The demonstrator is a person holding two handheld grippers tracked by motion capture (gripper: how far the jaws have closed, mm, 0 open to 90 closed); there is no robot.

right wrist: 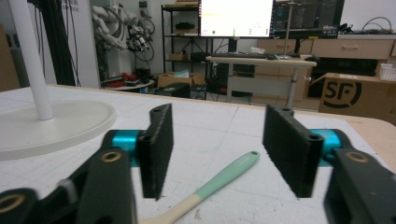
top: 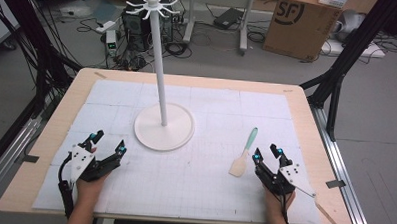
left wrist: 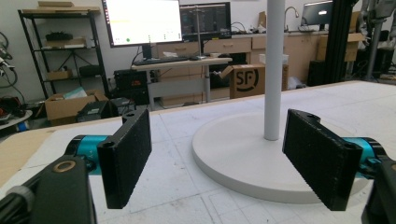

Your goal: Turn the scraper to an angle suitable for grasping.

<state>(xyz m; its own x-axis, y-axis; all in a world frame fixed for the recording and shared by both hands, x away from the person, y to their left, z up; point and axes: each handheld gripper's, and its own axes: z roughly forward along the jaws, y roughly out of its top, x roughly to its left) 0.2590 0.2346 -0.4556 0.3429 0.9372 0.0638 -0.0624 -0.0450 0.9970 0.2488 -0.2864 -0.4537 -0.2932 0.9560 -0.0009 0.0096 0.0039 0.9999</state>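
Right tool (top: pixel 267 153) jaws parted, nothing between the pads, gripping nothing; it sits low over the bench, right of the white stand (top: pixel 163 125) and toward the near edge. In the right gripper view the spatula (right wrist: pixel 219 179) lies flat on the mat just ahead of and below the open jaws, mint handle pointing away, pale blade end toward the camera, not touched by either pad. From the high view the spatula (top: pixel 245 153) is right of the stand's round base, well apart from it, blade end just beside the right tool's inner jaw, handle angled away from the person. Left tool (top: pixel 107 143) also wide open and empty, resting low near the front-left of the stand; in the left gripper view the stand's base (left wrist: pixel 238 154) and pole show between the jaws but farther off, no contact. Stand sits upright at the middle of the white gridded mat (top: pixel 199 182) on the bench (top: pixel 45 141), hooks at its top. Both hands enter from the near edge.
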